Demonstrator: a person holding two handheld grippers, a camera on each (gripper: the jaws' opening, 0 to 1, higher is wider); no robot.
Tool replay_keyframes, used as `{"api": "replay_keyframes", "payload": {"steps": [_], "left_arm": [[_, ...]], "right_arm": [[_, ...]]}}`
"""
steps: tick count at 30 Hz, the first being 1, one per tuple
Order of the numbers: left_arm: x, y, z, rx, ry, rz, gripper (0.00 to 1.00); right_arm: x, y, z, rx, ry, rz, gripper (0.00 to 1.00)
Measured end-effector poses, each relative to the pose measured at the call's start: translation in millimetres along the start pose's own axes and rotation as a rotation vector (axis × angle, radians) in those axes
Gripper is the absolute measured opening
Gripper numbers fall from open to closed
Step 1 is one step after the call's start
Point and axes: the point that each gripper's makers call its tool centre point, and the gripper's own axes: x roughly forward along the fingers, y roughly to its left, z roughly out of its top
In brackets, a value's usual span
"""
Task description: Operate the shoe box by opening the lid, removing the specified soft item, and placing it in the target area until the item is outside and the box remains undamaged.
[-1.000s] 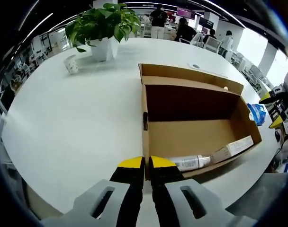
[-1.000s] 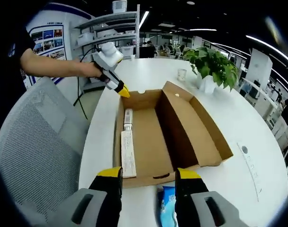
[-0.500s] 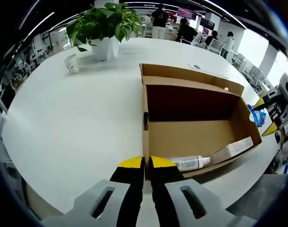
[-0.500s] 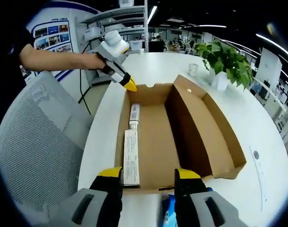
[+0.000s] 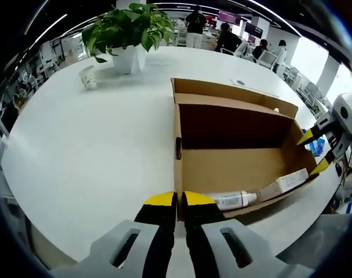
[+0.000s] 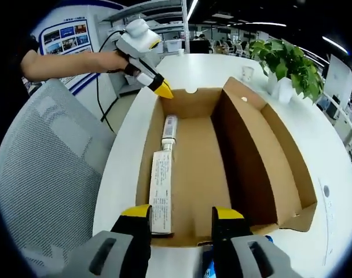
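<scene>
One open shoe box [image 6: 222,168] lies on the white bench [image 5: 89,139], a tube [image 6: 168,128] and a long carton [image 6: 161,191] inside along one wall; the right tongs [image 6: 182,214], jaws apart and empty, have advanced over its near end; the left tongs [image 5: 180,200] stay pinched on the box's corner wall at 6 o'clock; left gripper view adds a potted plant [image 5: 127,32] at 11 o'clock.

I see the open brown cardboard shoe box [image 6: 222,168] on the round white table [image 5: 89,139], its lid standing behind the far wall. Inside, a white tube [image 6: 169,130] and a long white carton [image 6: 160,191] lie end to end along one wall. A potted green plant [image 5: 128,32] and a small white cup [image 5: 87,78] stand beyond the box.
</scene>
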Motion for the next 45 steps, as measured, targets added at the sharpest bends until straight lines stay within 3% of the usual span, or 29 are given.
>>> {"api": "replay_keyframes", "payload": {"steps": [8, 14, 20, 29, 45], "left_arm": [[-0.8, -1.2, -0.4, -0.002, -0.001, -0.001, 0.02], [-2.1, -3.1, -1.4, -0.003, 0.0, -0.003, 0.02], [-1.4, -2.7, -1.5, 0.002, 0.0, -0.002, 0.02], [-2.4, -4.6, -2.2, 0.008, 0.0, 0.001, 0.02], [0.6, -1.2, -1.7, 0.004, 0.0, -0.002, 0.02]], "right_arm": [[10.0, 7.4, -3.5, 0.056, 0.017, 0.081, 0.37], [14.2, 8.2, -4.8, 0.052, 0.029, 0.092, 0.35], [11.6, 2.9, -5.2, -0.019, 0.047, 0.065, 0.33], [5.9, 0.6, -4.5, -0.031, 0.047, 0.047, 0.3], [24.8, 11.7, -4.1, -0.067, 0.059, 0.053, 0.26]]}}
